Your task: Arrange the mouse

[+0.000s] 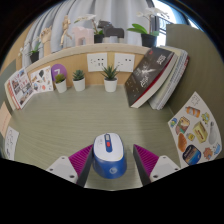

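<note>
A blue and white mouse (108, 156) with a red scroll wheel lies on the greenish table (110, 115), between my two fingers. My gripper (110, 166) is open: the pink pads (70, 162) stand to either side of the mouse, with a small gap on each side. The mouse rests on the table by itself and points away from me. Its near end is hidden below the view.
Three small potted plants (79, 80) stand in a row along the back wall. Books (155, 75) lean at the back right. Picture cards (28, 84) lean at the back left. A sheet of food pictures (195, 128) lies at the right.
</note>
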Tool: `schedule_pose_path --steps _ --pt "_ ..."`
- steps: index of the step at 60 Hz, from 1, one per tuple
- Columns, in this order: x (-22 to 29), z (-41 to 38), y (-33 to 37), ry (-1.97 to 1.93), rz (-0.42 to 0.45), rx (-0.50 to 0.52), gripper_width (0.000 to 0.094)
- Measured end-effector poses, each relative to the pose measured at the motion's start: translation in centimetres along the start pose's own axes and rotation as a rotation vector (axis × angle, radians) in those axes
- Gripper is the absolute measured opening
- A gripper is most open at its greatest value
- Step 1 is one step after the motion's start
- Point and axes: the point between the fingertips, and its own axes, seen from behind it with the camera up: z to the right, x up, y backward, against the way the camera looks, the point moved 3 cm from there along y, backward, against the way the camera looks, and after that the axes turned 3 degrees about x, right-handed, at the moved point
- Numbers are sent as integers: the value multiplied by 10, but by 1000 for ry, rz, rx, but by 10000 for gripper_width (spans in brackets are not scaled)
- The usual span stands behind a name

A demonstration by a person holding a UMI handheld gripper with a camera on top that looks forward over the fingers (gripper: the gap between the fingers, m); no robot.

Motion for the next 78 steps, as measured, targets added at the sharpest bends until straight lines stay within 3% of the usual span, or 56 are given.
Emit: schedule_pose_path --steps 7,8,15,23,28,36,44,53,60,70,78 --pt "5 1 -10 -47 -13 17 590" --pt "5 1 -10 -43 -16 14 517" --pt "7 1 -11 -54 -11 -1 507" --pt "6 3 -11 -55 -1 -21 434" --pt "6 3 -11 -71 -31 -59 365" --pt "12 0 -7 -101 -82 -119 362" --pt "70 -28 39 -143 40 -174 366" --pt "156 -116 124 -179 240 -174 364" --pt "196 -214 174 -172 337 -113 363" --pt "197 -369 187 -107 358 23 362" --pt "139 -469 144 -73 243 103 363"
